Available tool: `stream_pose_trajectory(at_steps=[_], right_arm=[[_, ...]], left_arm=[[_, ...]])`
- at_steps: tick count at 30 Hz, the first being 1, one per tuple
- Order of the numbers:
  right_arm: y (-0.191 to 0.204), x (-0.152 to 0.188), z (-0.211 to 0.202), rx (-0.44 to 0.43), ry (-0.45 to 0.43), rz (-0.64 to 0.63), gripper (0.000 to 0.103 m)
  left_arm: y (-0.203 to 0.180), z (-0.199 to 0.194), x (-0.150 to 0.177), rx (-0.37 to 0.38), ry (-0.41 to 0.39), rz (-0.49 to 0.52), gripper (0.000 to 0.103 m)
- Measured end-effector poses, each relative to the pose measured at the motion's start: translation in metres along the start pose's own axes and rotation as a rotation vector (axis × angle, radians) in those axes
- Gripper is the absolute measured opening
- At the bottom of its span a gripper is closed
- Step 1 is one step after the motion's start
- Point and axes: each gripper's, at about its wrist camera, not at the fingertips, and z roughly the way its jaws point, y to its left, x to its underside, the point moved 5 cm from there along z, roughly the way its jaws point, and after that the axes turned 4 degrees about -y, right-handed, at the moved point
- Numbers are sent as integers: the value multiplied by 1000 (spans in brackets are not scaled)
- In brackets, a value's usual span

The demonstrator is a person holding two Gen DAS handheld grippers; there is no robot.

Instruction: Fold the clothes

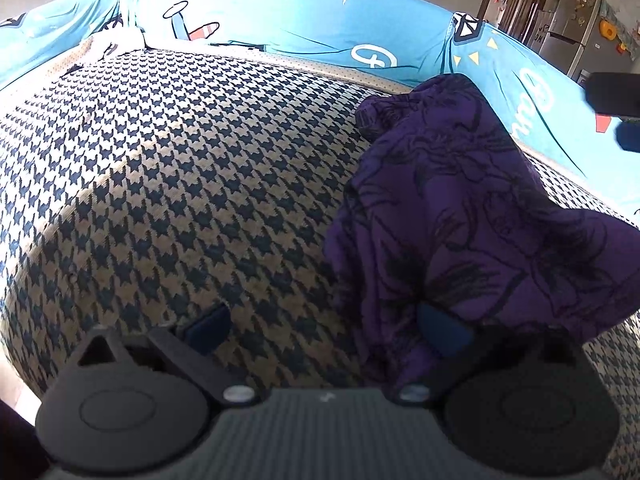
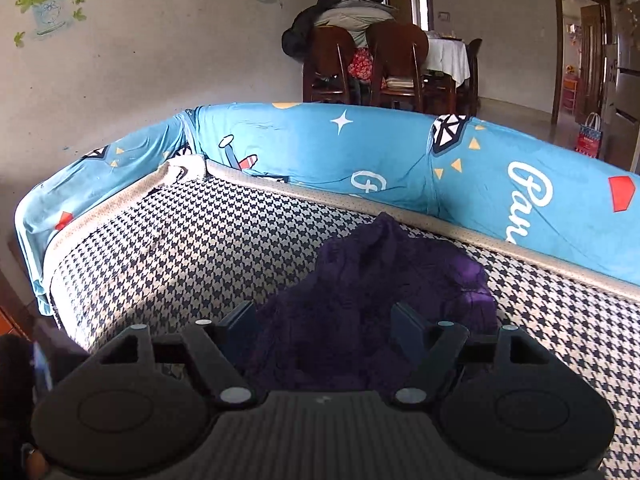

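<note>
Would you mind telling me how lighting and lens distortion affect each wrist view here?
Left wrist view: a sunlit band crosses the houndstooth cover, the purple garment shows its print, and the fisheye bulges the seat. Right wrist view: the purple garment lies in shadow, nearly featureless, and the blue backrest bows into an arc.

a sofa seat point(image 2: 192, 240) in a navy-and-cream houndstooth weave carries everything, with sunlight falling in bands across it. a blue cartoon-print cover point(image 2: 360, 152) wraps its back and arm, and a beige piped edge runs along the seat. directly on the weave lies one purple garment point(image 2: 360, 300) with dark line drawings, rumpled in a heap near the back.
</note>
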Motion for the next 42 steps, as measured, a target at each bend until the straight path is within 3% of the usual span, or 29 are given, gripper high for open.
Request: stream_pose_trajectory(at_steps=[8, 10, 12, 14, 16, 23, 29, 35, 42], right_arm=[[-11, 2, 93, 52, 43, 39, 73], [-15, 5, 113, 67, 64, 49, 64], [-17, 8, 127, 37, 88, 82, 33], [-16, 12, 132, 37, 84, 86, 19], [-13, 16, 131, 58, 57, 64, 13], [-20, 19, 64, 130, -111, 34, 9], [-39, 44, -19, 155, -183, 45, 9], [-48, 88, -84, 176, -194, 65, 8], [-46, 131, -106, 170, -112, 52, 8]], left_arm=[[-2, 0, 0, -8, -3, 20, 103], [-2, 0, 0, -7, -1, 19, 103], [-2, 0, -1, -5, 1, 16, 103], [-3, -1, -1, -5, -2, 14, 103], [-3, -3, -2, 0, -9, 13, 103], [10, -26, -20, 71, -97, -112, 103], [19, -27, -21, 69, -81, -169, 103], [15, -27, -26, 66, -102, -170, 103], [-15, -29, -24, 77, -124, -93, 103]])
